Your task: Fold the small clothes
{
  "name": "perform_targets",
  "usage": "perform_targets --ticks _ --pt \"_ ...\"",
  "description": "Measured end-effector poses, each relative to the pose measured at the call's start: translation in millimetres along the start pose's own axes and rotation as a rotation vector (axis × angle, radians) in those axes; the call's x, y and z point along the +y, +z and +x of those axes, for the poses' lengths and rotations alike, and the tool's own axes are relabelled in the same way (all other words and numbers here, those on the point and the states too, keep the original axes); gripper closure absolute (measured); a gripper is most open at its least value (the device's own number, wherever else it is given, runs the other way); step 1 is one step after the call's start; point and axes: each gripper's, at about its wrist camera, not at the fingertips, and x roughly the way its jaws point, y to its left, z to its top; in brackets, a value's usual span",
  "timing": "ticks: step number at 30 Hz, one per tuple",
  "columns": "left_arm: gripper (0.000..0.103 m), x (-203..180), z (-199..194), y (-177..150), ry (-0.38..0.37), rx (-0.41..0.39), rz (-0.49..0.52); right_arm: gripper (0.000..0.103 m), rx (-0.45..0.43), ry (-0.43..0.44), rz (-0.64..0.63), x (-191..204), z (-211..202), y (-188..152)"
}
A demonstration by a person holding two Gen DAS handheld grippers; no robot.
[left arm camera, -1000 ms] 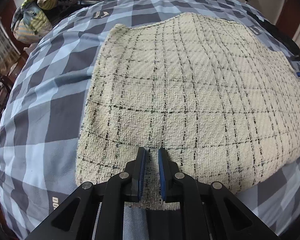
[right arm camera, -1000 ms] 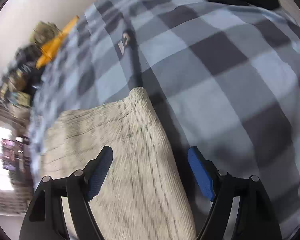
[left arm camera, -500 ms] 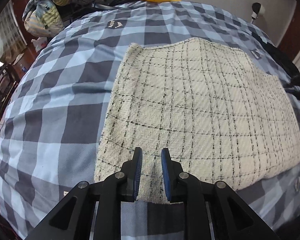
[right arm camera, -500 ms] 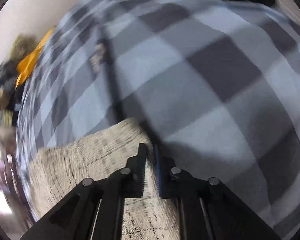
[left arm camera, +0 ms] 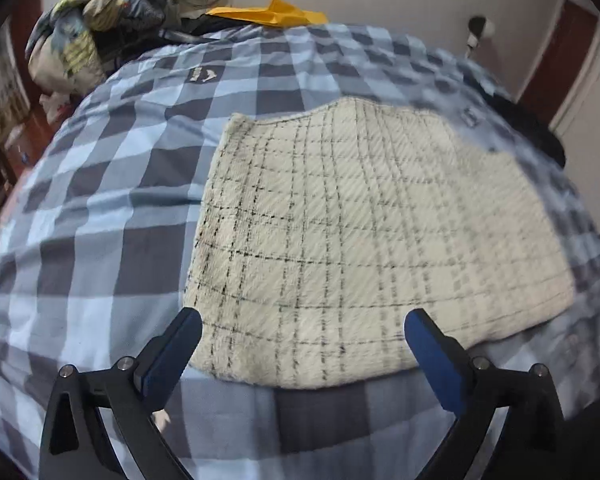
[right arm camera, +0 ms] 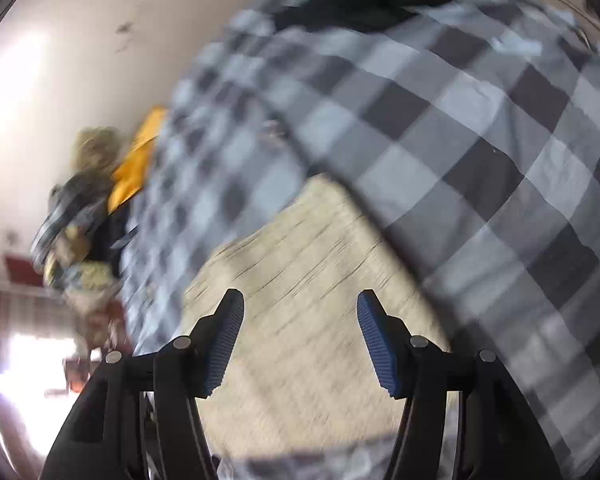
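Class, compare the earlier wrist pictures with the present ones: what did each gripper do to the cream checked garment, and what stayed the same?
Both let go. The left gripper, pinched on the near hem of the cream checked garment before, is opening wide and has drawn up. The right gripper, which closed at its corner half a second ago, is opening and pulling away. The garment stays flat on the blue checked bedspread.

You had a coarse, nubby woven cream garment (left arm camera: 364, 240) on a smooth matt cotton checked bedcover (left arm camera: 112, 216); your gripper pads (right arm camera: 380, 340) were ribbed blue rubber
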Motion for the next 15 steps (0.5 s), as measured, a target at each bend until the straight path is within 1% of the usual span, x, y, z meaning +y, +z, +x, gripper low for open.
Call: perform_targets --ticks 1,2,3,4,5,6,9,11,13,15 --pt "0.001 3 -4 -1 0.007 -0.007 -0.017 0.046 0.001 0.0 -0.029 11 -11 -10" --pt "0.001 6 -8 -3 0.022 -0.012 -0.03 0.04 0.011 -0.008 -0.057 21 -23 -22" --pt "0.001 8 -11 -6 0.043 -0.012 -0.031 0.033 0.011 -0.008 -0.057 21 -23 -22" --pt "0.001 10 -12 -8 0.062 -0.008 -0.024 0.031 0.022 -0.011 -0.075 27 -30 -34" --pt "0.001 10 -15 -11 0.077 -0.002 -0.011 0.03 0.058 -0.02 -0.086 34 -38 -57" --pt "0.001 11 -17 -14 0.085 0.003 0.004 0.03 0.074 -0.014 -0.078 33 -37 -66" --pt "0.002 12 -27 -19 0.093 -0.013 0.027 0.029 0.099 0.008 -0.009 15 -31 -97" --pt "0.002 13 -33 -22 0.118 -0.029 0.03 0.029 0.123 0.027 0.043 -2 -18 -115" --pt "0.003 14 -33 -26 0.14 -0.015 0.029 0.029 0.172 0.019 0.136 -29 7 -130" --pt "0.003 16 -30 -30 0.14 0.007 0.021 0.029 0.195 0.029 0.241 -52 26 -139"
